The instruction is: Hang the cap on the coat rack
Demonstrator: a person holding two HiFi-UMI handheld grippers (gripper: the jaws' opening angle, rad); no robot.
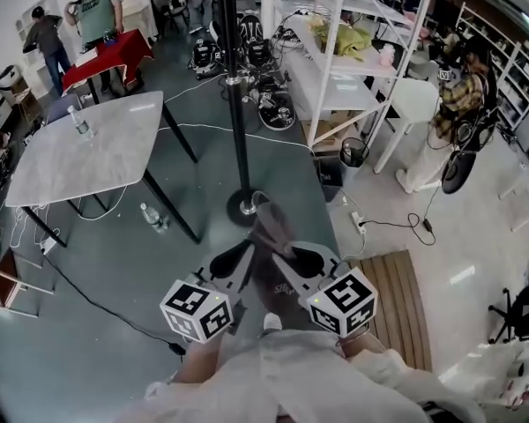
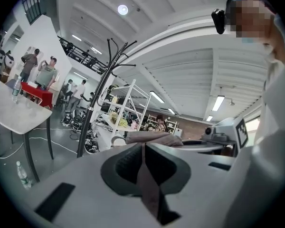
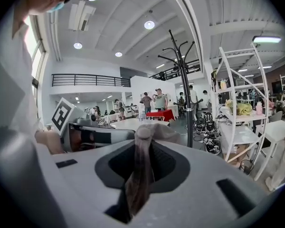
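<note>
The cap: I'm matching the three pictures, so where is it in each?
Head view: cap low centre, held between left gripper and right gripper.
Left gripper view: cap bottom centre, pinched in the tongs.
Right gripper view: cap bottom centre, pinched in the tongs.
Shared landmark: black coat rack: upper centre in head view, left of centre from the left gripper, right of centre from the right.
</note>
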